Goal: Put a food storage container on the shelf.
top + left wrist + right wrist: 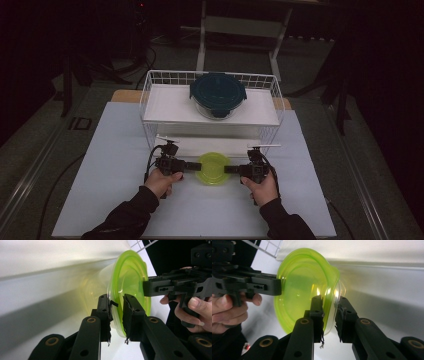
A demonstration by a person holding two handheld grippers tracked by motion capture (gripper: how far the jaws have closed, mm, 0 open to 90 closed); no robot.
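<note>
1. My left gripper (191,165) comes in from the left side of the table (115,165), its jaws pointing toward the centre.
2. In the left gripper view, its 2 jaws sit on either side of the rim of a lime-green lidded container (130,282), pads pressed on the lid's edge, so I read it as clamped on that rim.
3. My right gripper (231,169) faces it from the opposite side, level with the left one.
4. In the right gripper view, its 2 jaws straddle the container's rim as well, the pads squeezing the green edge with the clear body just behind it; I count this as a grip too.
5. The lime-green lidded container (213,168) sits between the 2 grippers at the table's front centre, just in front of the white wire rack (150,95).
6. I cannot tell whether its base is resting on the table or raised off it.
7. On the rack's upper shelf stands a round glass container with a dark teal lid (218,95), well apart from both grippers.
8. A hand (162,181) holds the left gripper's handle and another hand (261,188) holds the right one, both in dark sleeves.
</note>
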